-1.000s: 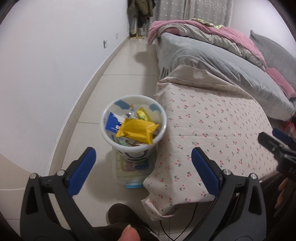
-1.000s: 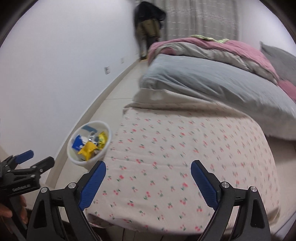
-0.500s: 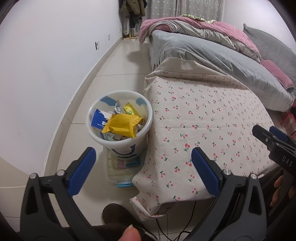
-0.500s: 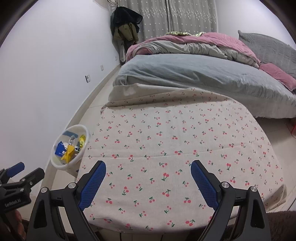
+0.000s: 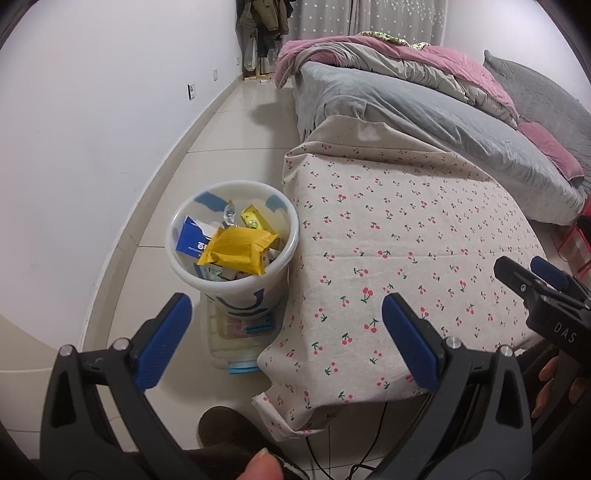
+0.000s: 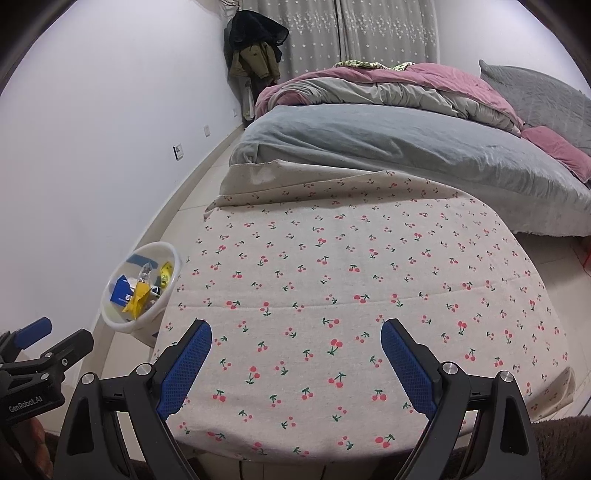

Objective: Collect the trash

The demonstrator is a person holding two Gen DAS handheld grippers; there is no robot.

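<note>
Trash (image 5: 236, 251) is sitting in the white bin (image 5: 291, 236), which is standing on the floor just left of the tabletop (image 5: 406, 236), its rim touching the hanging edge of the cherry-print cloth. A crumpled yellow wrapper (image 5: 238, 249) is lying on top of the pile, a blue and white box (image 5: 192, 238) is leaning at its left, and a small yellow pack (image 5: 253, 218) is poking up at the far side. The bin is resting on a clear plastic container (image 5: 236, 343) with a blue base.

I am holding the left tongs (image 5: 286, 332) above the near edge of the bin and the tabletop's corner, the blue pads wide apart and gripping nothing. I am keeping the right tongs (image 6: 295, 350) over the near part of the tabletop, the pads likewise spread wide with nothing between them; only the cloth is showing beneath them. In the left view the right tongs are appearing at the right edge, with fingers wrapped around the handle.

Past the far edge of the tabletop a bed (image 6: 388, 136) is lying with a grey cover and a bunched pink and grey quilt (image 6: 388, 86). Jackets (image 6: 255, 51) are hanging in the far corner beside a curtain (image 6: 369, 29).
</note>
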